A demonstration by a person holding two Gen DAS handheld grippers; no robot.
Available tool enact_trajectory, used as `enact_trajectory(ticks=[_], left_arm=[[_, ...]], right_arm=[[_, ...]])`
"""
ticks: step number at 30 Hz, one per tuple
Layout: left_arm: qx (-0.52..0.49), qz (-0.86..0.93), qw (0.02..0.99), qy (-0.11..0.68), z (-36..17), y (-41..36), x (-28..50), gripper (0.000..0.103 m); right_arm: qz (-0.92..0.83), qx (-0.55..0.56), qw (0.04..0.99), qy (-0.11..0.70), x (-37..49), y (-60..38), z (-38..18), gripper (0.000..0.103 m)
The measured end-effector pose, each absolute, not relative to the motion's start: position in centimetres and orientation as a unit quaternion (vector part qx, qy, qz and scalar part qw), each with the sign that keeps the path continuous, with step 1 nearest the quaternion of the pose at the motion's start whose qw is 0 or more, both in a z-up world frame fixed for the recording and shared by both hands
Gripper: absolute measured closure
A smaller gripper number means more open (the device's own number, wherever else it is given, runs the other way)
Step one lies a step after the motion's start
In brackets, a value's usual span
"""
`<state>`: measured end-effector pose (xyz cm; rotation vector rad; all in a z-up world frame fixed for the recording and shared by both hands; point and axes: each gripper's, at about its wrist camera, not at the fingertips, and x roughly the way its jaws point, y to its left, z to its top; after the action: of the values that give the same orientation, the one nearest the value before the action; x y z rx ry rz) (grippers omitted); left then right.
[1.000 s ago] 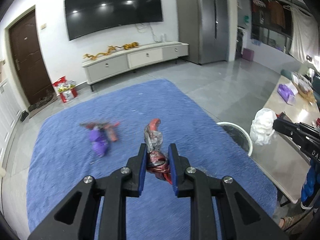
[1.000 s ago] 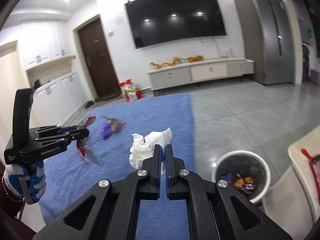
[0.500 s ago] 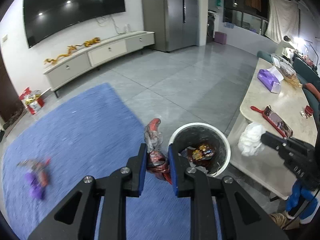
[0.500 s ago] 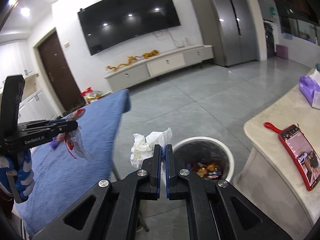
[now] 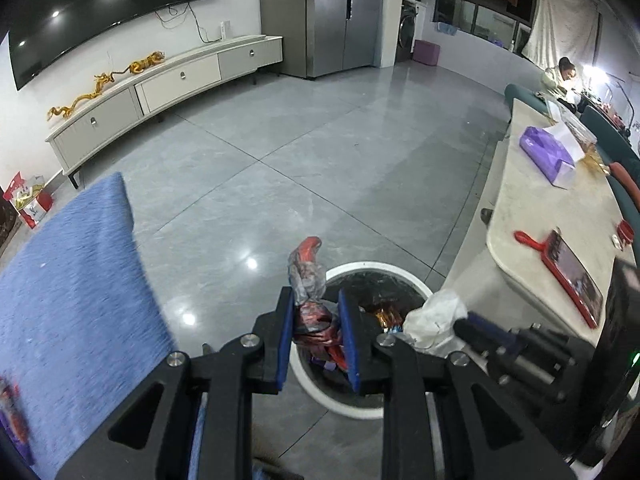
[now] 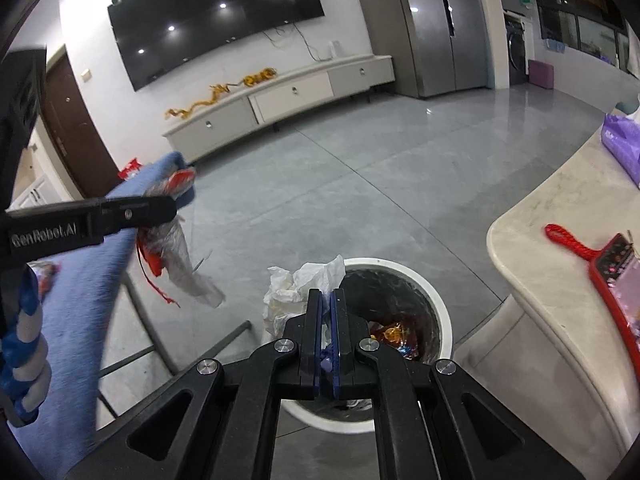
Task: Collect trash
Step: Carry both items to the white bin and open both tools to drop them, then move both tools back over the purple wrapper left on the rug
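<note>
Over the white bin [image 5: 416,284] our left gripper [image 5: 315,322] pinches a red wrapper [image 5: 310,276], its jaws having just eased slightly. Our right gripper [image 6: 327,312], nearly shut, clamps a crumpled tissue [image 6: 298,286] above the bin's rim. A second ago both hung over the blue rug [image 5: 72,312].

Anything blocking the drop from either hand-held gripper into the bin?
Nothing visible. The bin is open, no lid. The left hand-held gripper holds the red wrapper above its mouth; the right hand-held gripper holds the tissue at its near rim.
</note>
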<state>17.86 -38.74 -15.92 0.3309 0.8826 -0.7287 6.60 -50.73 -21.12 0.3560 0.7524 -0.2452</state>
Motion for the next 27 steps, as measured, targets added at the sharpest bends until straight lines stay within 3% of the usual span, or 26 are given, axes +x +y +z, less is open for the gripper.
enact_trajectory(ticks=[6, 7, 10, 15, 27], left_arm=[[0.139, -0.342, 0.818, 0.441, -18.2, -40.8, 19.7, 0.079], [0.136, -0.343, 0.815, 0.447, -18.5, -41.0, 20.0, 0.075], [0.127, -0.340, 0.817, 0.449, -18.8, -41.0, 20.4, 0.048], [0.113, -0.351, 0.816, 0.445, -18.1, -40.6, 20.1, 0.047], [0.076, -0.343, 0.847, 0.399, -13.7, -34.1, 16.2, 0.046]], right_arm=[[-0.140, 0.164, 0.893, 0.396, 8.8, -51.8, -24.3, 0.095], [-0.143, 0.160, 0.890, 0.402, 9.0, -51.9, -24.8, 0.095], [-0.149, 0.150, 0.882, 0.420, 9.5, -52.0, -26.0, 0.094], [-0.151, 0.153, 0.881, 0.422, 9.1, -51.9, -25.9, 0.075], [-0.140, 0.159, 0.892, 0.399, 4.7, -49.6, -21.3, 0.068]])
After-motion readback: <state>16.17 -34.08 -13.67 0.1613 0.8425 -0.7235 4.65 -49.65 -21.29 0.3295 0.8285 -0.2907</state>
